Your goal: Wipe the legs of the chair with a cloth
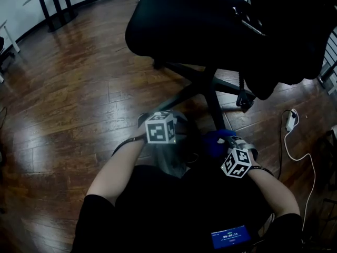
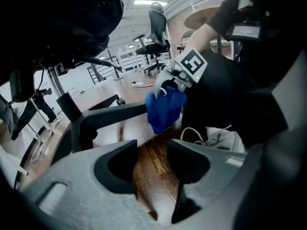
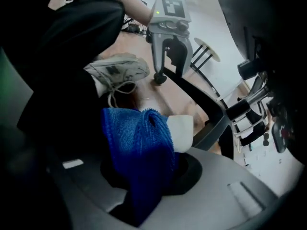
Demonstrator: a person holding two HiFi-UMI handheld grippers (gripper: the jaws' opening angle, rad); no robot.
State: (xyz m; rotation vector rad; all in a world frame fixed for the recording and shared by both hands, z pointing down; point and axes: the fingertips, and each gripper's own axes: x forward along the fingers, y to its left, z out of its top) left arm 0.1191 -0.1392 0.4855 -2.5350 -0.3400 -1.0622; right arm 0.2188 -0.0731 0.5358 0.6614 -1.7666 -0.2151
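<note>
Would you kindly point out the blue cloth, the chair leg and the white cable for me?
blue cloth [image 3: 136,147], right gripper view, on the bunched fold at its middle.
chair leg [image 2: 117,110], left gripper view, midway along its dark top.
white cable [image 1: 290,121], head view, on the plug block at its end.

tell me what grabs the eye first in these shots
The bright blue cloth clamped in the right gripper stands out, held low beside a black chair leg. The big black office chair fills the top of the head view, above a dark wood floor. The left gripper hovers empty, jaws slightly apart.
</note>
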